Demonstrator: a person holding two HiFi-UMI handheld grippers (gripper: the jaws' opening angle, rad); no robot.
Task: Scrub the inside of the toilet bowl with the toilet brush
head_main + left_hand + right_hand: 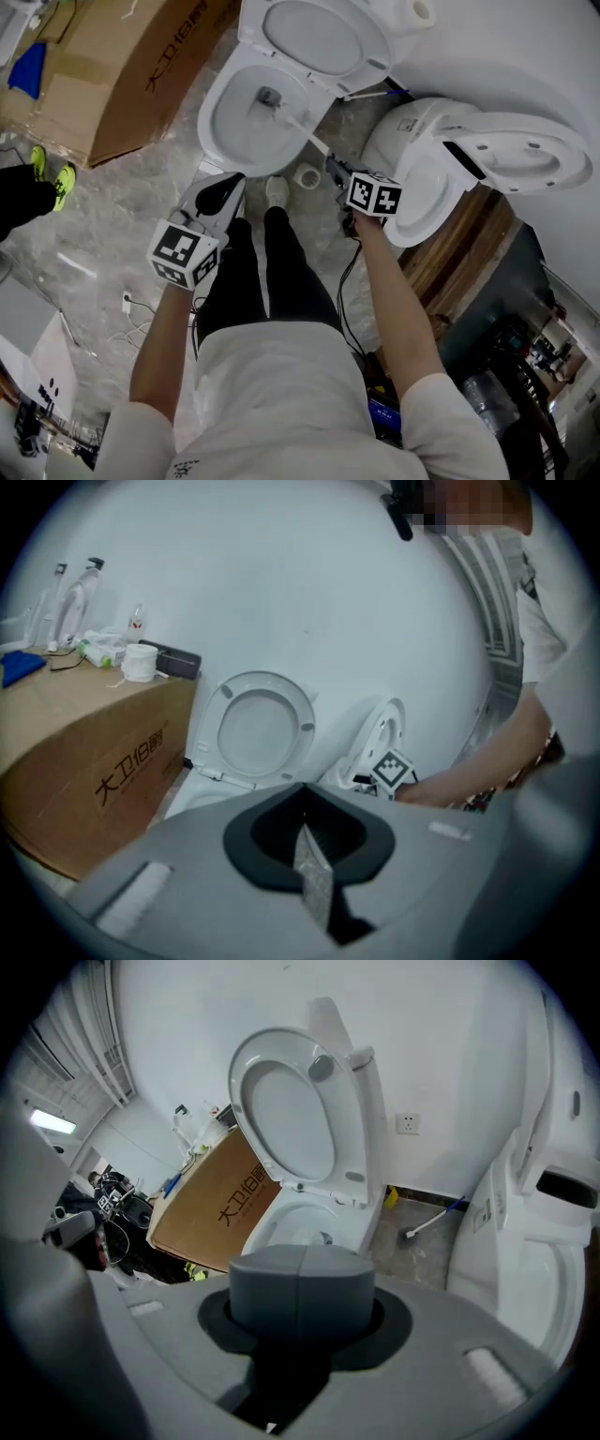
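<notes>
The white toilet bowl point(214, 127) stands open with its seat and lid point(314, 37) up. The toilet brush point(270, 96) has its grey head down inside the bowl, and its white handle runs back to my right gripper point(335, 169), which is shut on the handle end. In the right gripper view the shut jaws point(300, 1302) hide the handle, and only a bit of the brush head point(324, 1237) shows in the bowl point(291, 1227). My left gripper point(234, 180) hangs just in front of the bowl rim, shut and holding nothing point(305, 832).
A second toilet point(427, 187) with raised seat stands close on the right. A large cardboard box point(122, 66) lies left of the bowl. A small white cup point(307, 175) sits on the floor between the toilets. Another brush point(431, 1222) lies by the wall. Cables point(131, 309) trail on the left.
</notes>
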